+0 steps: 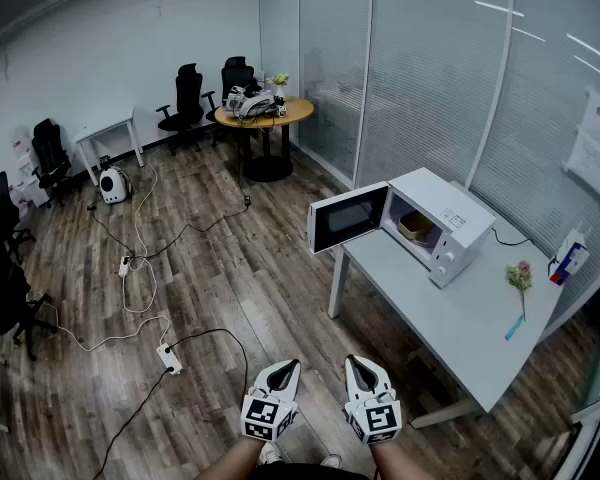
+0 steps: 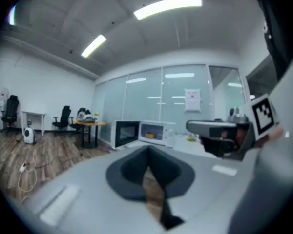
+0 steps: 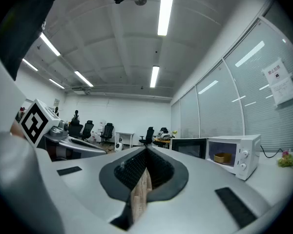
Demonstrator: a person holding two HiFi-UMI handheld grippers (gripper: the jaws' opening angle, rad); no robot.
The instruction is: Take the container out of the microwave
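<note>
Left gripper (image 1: 286, 368), right gripper (image 1: 358, 364) closed, container (image 1: 417, 228) upright in open microwave (image 1: 462, 220)

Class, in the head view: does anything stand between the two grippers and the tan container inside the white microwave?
Nothing visible does. The white microwave has its door swung open, the tan round container sits exposed inside, and only light grey table top lies before it.

Bright, even ceiling-strip light (image 3: 163, 6); fisheye-curved edges, soft blurry left gripper view.
</note>
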